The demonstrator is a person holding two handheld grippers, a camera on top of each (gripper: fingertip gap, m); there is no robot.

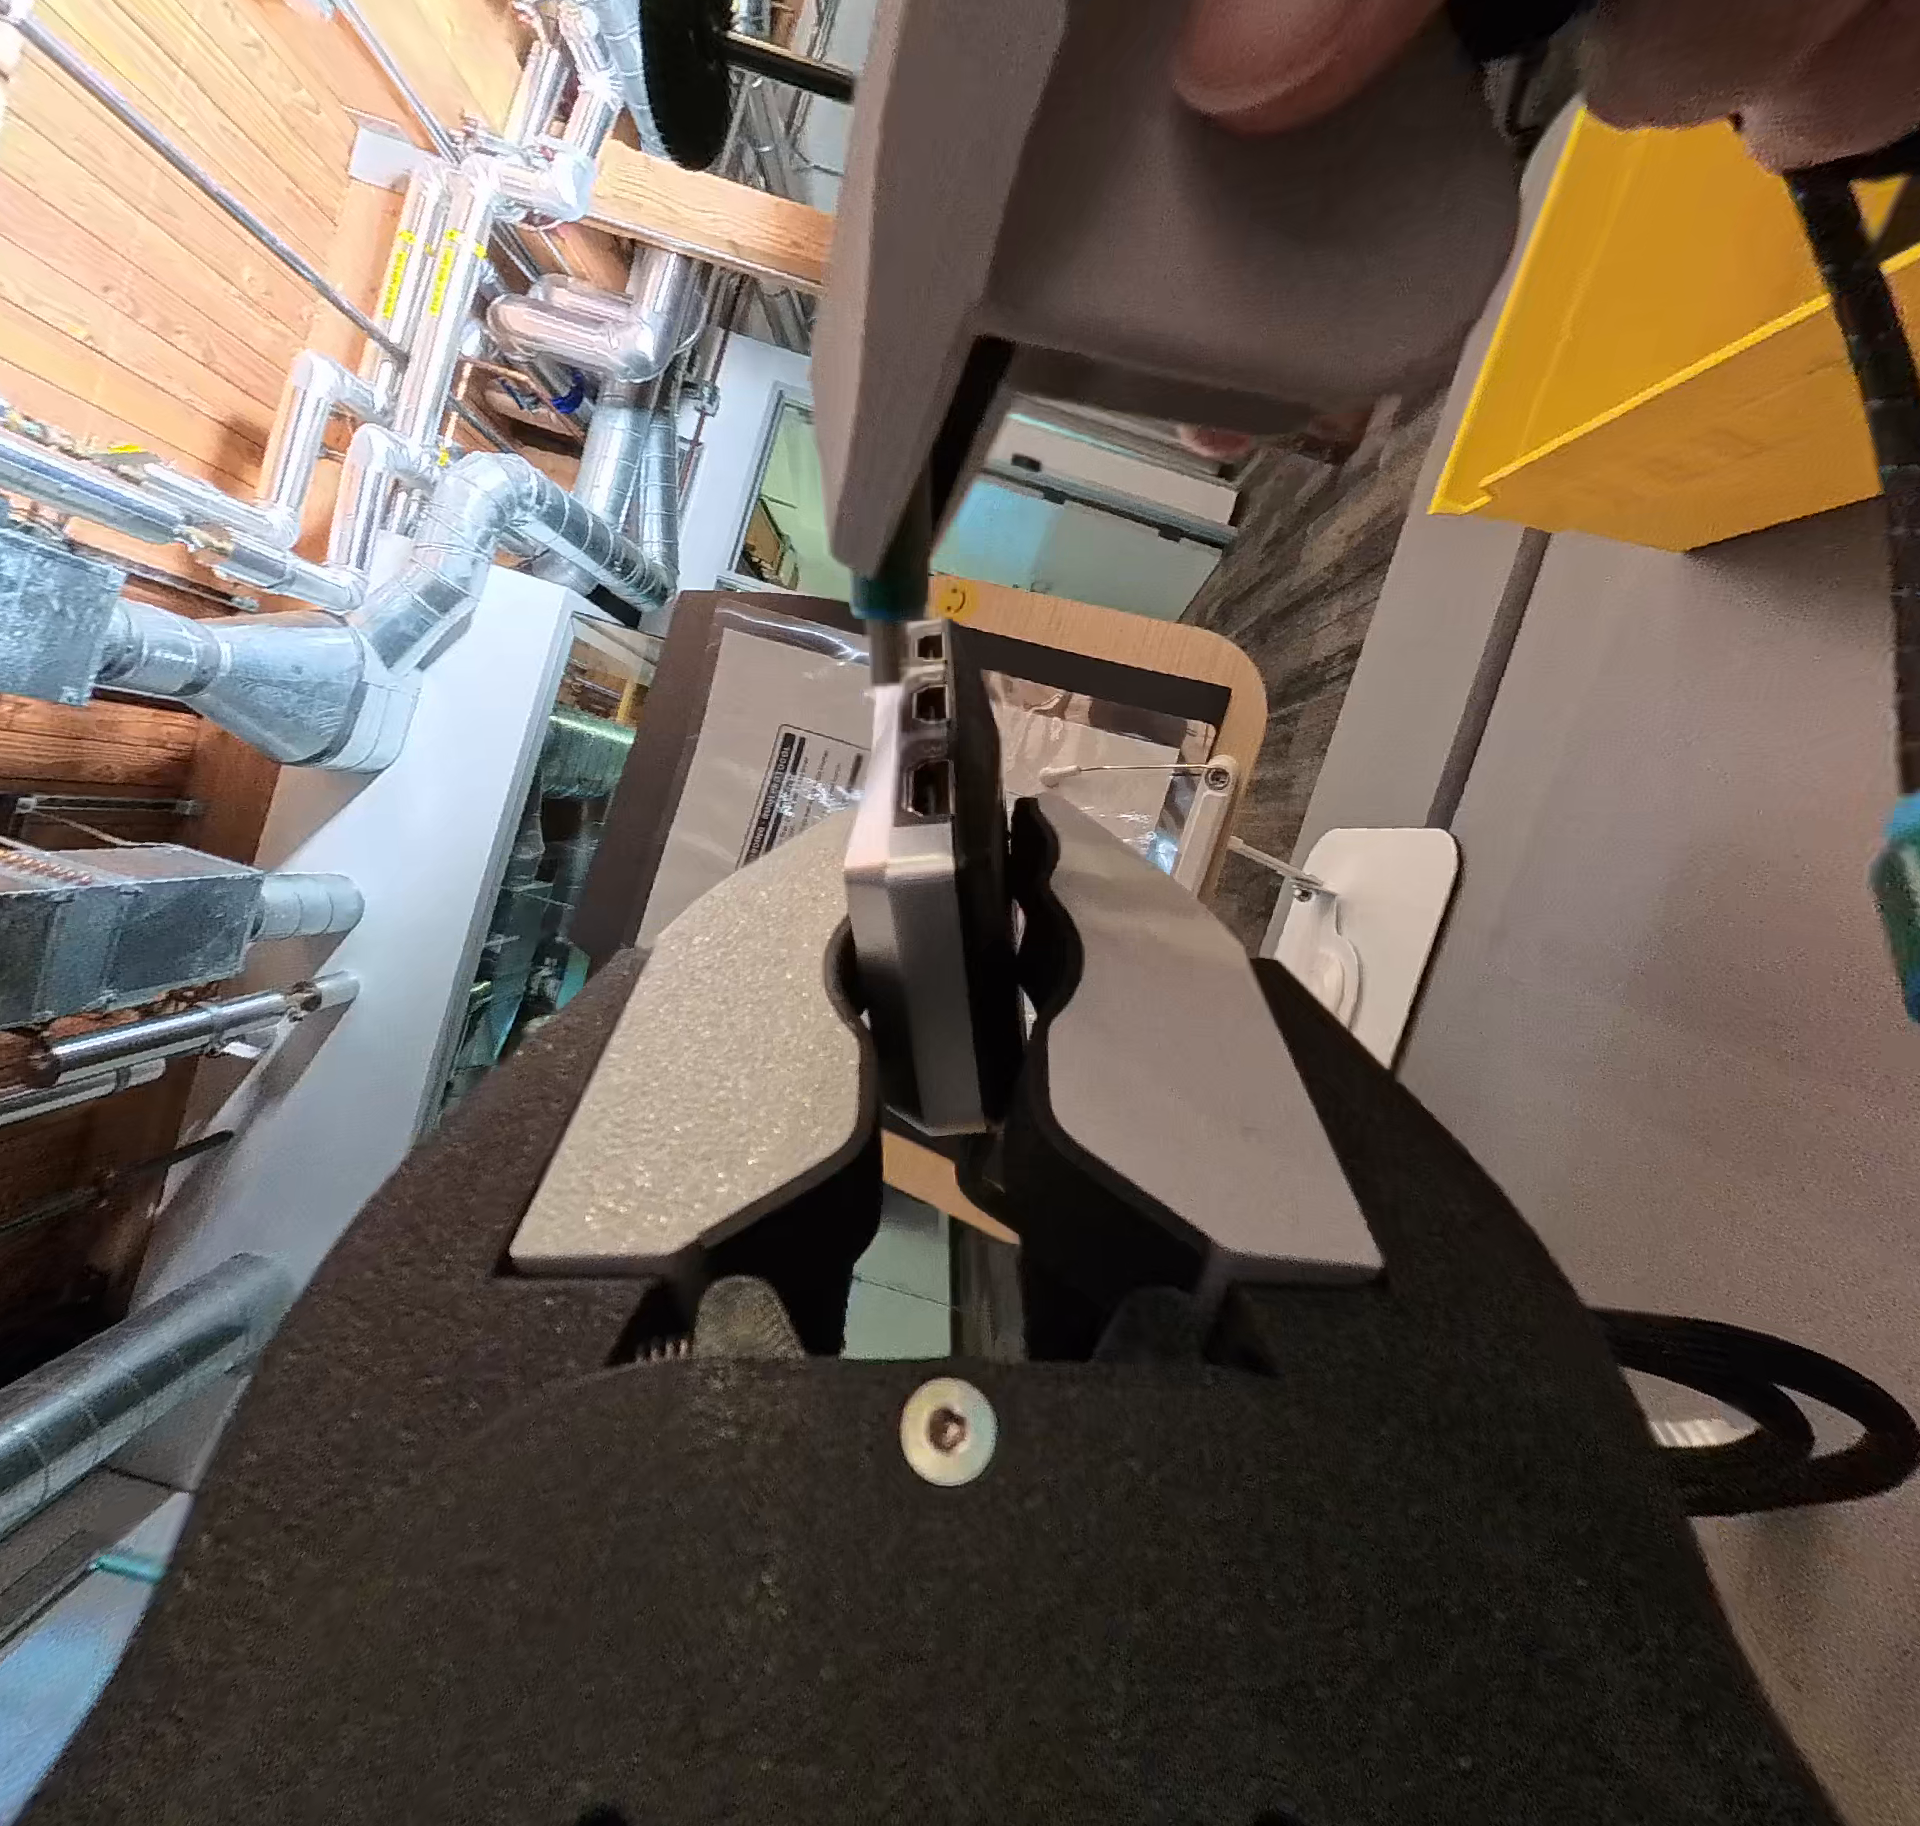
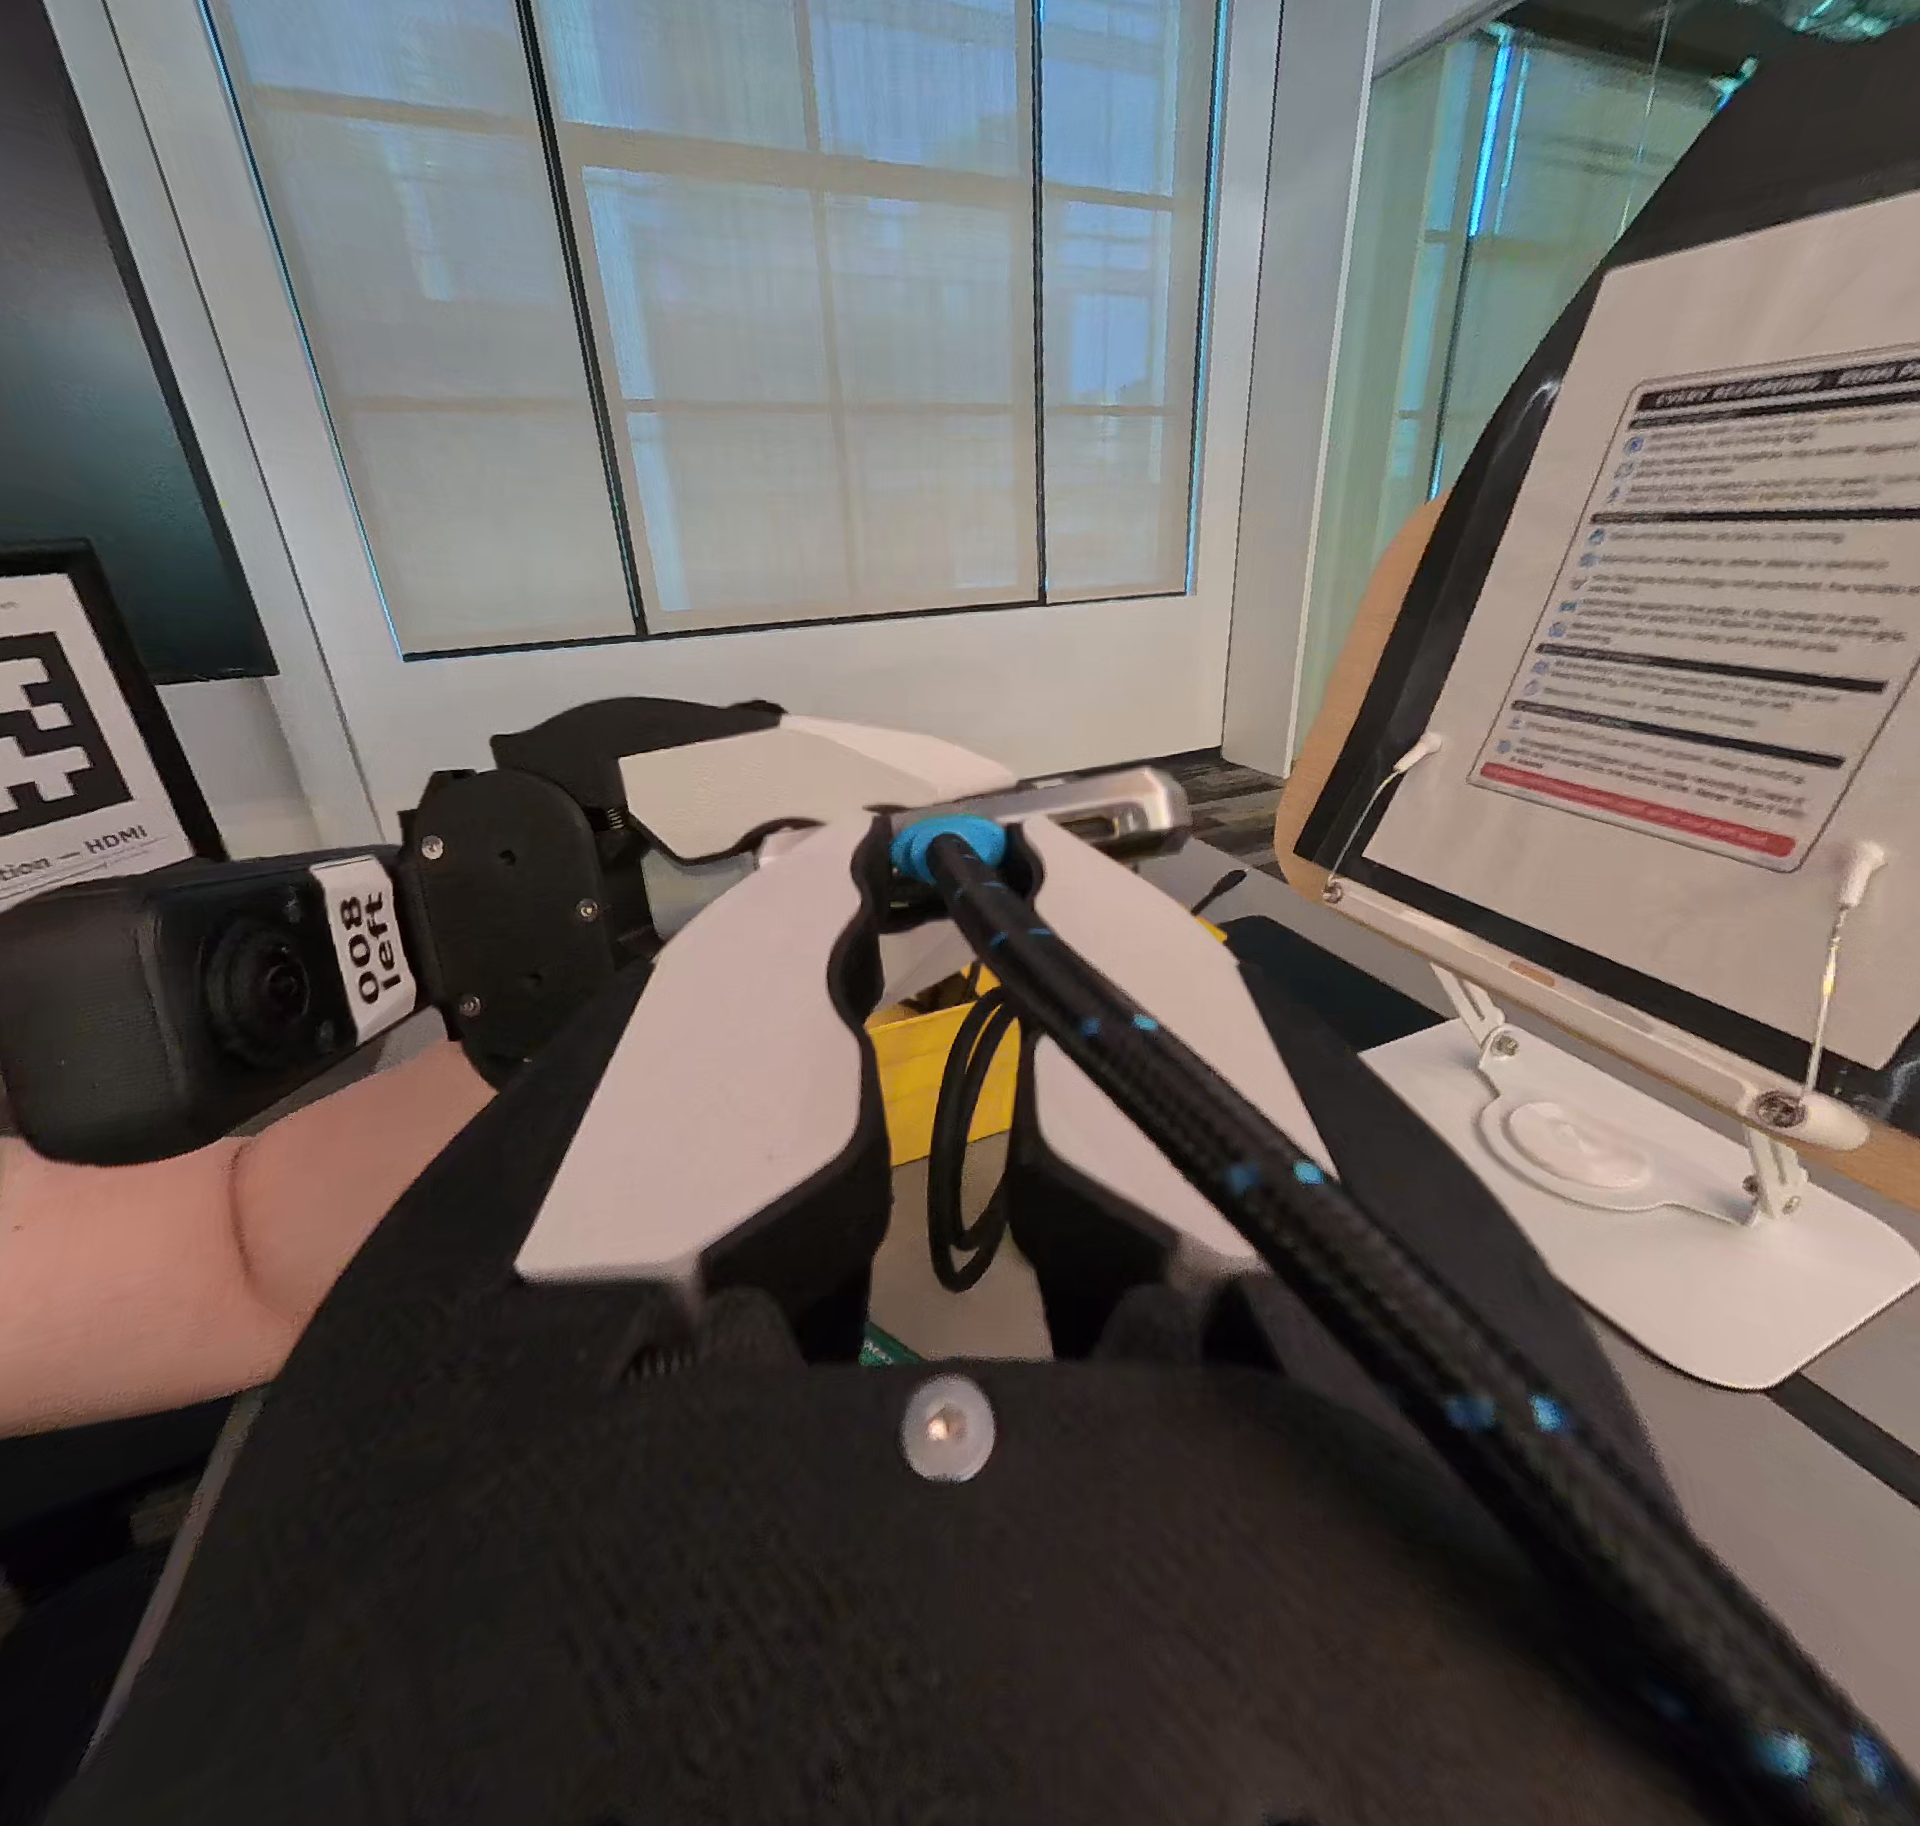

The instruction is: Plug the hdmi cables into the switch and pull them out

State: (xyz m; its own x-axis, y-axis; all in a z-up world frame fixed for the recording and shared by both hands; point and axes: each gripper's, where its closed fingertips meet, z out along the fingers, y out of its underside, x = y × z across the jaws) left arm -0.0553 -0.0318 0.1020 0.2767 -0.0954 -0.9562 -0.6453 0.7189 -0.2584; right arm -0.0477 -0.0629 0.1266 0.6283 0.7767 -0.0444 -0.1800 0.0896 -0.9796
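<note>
Closed on the switch [image 1: 920, 955], the left gripper [image 1: 940, 945] pinches the thin silver box edge-on between its two grey fingers [image 1: 727, 1028], so the row of ports on the narrow side faces up and away from the camera. Three ports show there, one above the other. Just beyond them the right gripper [image 1: 883, 571] comes in from the top, and a thumb [image 1: 1309, 20] rests on its grey finger.

From the right wrist view, the right gripper [image 2: 940, 857] is closed on the blue plug [image 2: 940, 846] of a black braided HDMI cable [image 2: 1247, 1132] with blue flecks. This cable runs back over the right finger toward the camera. The plug tip meets the switch [image 2: 1091, 805] at its end; it seems to sit in a port, but the fingers hide the joint. To the left, the left gripper [image 2: 727, 800] with its camera is held in a hand [image 2: 208, 1257].

Under the fingers lie a yellow bin [image 2: 914, 1049] and a loop of thin black cable [image 2: 966, 1153]. Farther right, a white stand [image 2: 1610, 1257] carries a board with a printed sheet [image 2: 1714, 581]. A window [image 2: 727, 270] fills the far wall.
</note>
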